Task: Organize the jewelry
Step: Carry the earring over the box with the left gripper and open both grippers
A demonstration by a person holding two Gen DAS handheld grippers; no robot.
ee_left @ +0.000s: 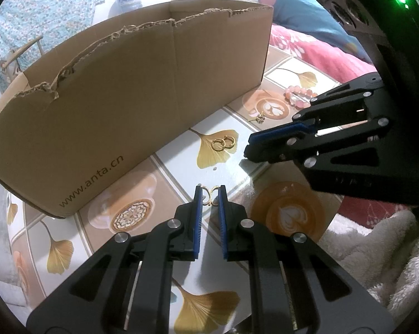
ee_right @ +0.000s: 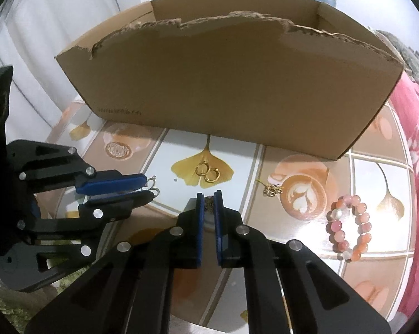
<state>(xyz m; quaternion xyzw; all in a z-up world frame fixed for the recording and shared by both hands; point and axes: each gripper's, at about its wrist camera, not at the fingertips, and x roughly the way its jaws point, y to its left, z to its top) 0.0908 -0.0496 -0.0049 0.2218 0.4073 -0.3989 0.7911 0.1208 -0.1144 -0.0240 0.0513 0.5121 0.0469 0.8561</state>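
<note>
My left gripper (ee_left: 209,192) is shut on a gold double-loop ornament (ee_left: 210,194), just above the table. In the right wrist view that gripper (ee_right: 149,186) comes in from the left, and the ornament's loops (ee_right: 153,185) stick out past its blue pads. My right gripper (ee_right: 208,194) is shut on a small dark-gold ornament (ee_right: 208,203) at the table surface. From the left wrist view the right gripper (ee_left: 247,147) points down at the cloth. A pair of gold hoops (ee_right: 208,172) lies on a ginkgo leaf print. A small gold earring (ee_right: 272,189) and a pink bead bracelet (ee_right: 348,228) lie to the right.
A torn-edged open cardboard box (ee_right: 223,83) stands on the patterned table cloth (ee_right: 293,264) behind the jewelry. Pink floral bedding (ee_left: 320,53) lies beyond the table's right side. A white fluffy towel (ee_left: 376,250) sits at the near right.
</note>
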